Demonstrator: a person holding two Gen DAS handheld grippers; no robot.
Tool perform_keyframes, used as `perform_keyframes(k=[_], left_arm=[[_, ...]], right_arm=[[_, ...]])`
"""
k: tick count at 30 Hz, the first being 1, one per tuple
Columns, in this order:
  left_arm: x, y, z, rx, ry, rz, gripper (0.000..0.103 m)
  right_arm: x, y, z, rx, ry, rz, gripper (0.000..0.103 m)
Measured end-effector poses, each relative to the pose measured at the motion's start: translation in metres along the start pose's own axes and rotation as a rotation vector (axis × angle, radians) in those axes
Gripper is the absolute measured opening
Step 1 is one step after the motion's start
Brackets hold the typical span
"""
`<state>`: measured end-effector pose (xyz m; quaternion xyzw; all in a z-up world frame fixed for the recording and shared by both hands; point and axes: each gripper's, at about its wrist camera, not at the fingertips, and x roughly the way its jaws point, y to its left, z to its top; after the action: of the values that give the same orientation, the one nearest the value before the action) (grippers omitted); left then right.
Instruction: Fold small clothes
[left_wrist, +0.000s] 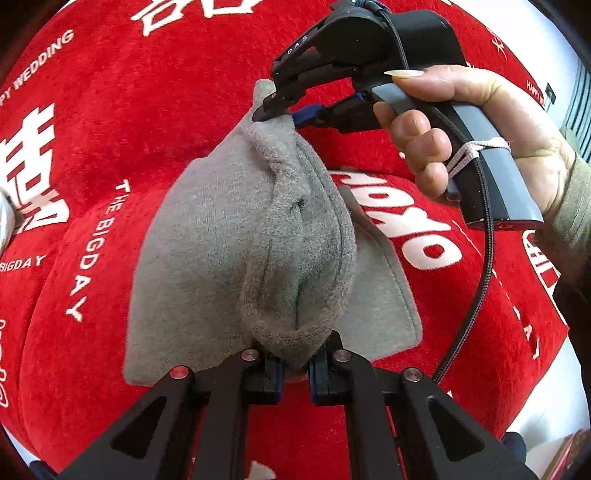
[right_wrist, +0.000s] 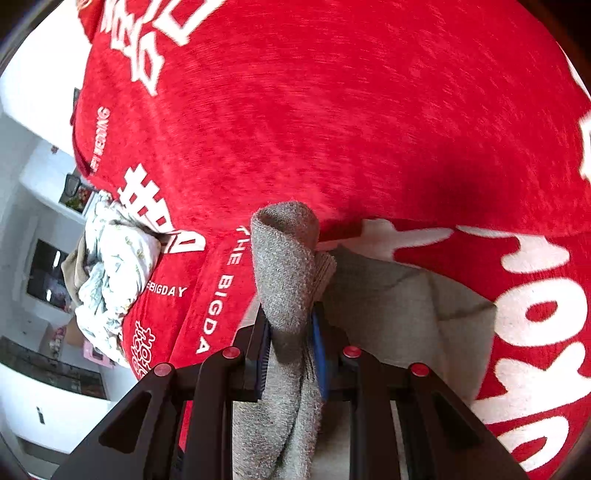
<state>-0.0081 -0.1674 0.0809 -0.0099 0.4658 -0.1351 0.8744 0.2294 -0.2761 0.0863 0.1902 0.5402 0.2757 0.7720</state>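
Note:
A small grey fleece garment (left_wrist: 221, 251) lies on a red blanket with white lettering (left_wrist: 110, 110). My left gripper (left_wrist: 295, 363) is shut on the garment's near edge, which bunches up between its fingers. My right gripper (left_wrist: 275, 112), held in a hand, is shut on the garment's far corner and lifts it. In the right wrist view the right gripper (right_wrist: 290, 332) pinches a rolled fold of the grey garment (right_wrist: 286, 266); the rest of the cloth (right_wrist: 406, 314) lies flat to its right.
A crumpled white patterned cloth (right_wrist: 110, 273) lies at the blanket's left edge (right_wrist: 79, 122) in the right wrist view. White furniture and floor (right_wrist: 37, 221) show beyond that edge. The right gripper's black cable (left_wrist: 476, 280) hangs over the blanket.

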Motion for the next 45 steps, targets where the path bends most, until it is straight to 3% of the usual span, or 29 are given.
perform_keyframes(k=[9,17,25,29,33,36,38,39,41,42,43,45], left_arm=[[0.008,-0.037,0.009,0.077,0.018,-0.012,0.01],[0.051,-0.059,0.001,0.1,0.124,-0.015,0.01],[0.041,-0.073,0.006,0.149,0.092,-0.001,0.01],[0.057,-0.075,0.001,0.147,0.14,0.018,0.01],[0.058,-0.078,0.001,0.172,0.124,0.031,0.01],[0.058,-0.074,0.003,0.17,0.14,0.019,0.01],[0.054,-0.068,0.005,0.148,0.164,-0.013,0.011],[0.051,-0.063,0.006,0.135,0.176,-0.042,0.017],[0.043,-0.054,0.006,0.116,0.207,-0.1,0.057],[0.039,-0.05,0.005,0.109,0.218,-0.116,0.088],[0.029,-0.042,0.004,0.094,0.196,-0.12,0.096],[0.011,-0.031,0.002,0.058,0.123,-0.116,0.096]], right_arm=[[-0.019,-0.03,0.0,0.023,-0.044,0.045,0.022],[-0.001,-0.092,-0.012,0.135,-0.012,0.025,0.022],[-0.021,-0.095,-0.013,0.121,-0.085,0.106,0.022],[0.0,-0.115,-0.02,0.177,-0.042,0.078,0.022],[0.014,-0.135,-0.03,0.243,-0.049,0.114,0.023],[0.011,-0.139,-0.032,0.274,-0.059,0.094,0.035],[0.004,-0.142,-0.033,0.298,-0.065,0.072,0.064],[-0.004,-0.141,-0.035,0.302,-0.083,0.052,0.066],[-0.02,-0.134,-0.039,0.28,-0.118,0.002,0.066],[-0.026,-0.128,-0.041,0.271,-0.133,0.003,0.066],[-0.035,-0.119,-0.043,0.251,-0.152,0.03,0.067],[-0.046,-0.097,-0.047,0.198,-0.186,0.086,0.068]])
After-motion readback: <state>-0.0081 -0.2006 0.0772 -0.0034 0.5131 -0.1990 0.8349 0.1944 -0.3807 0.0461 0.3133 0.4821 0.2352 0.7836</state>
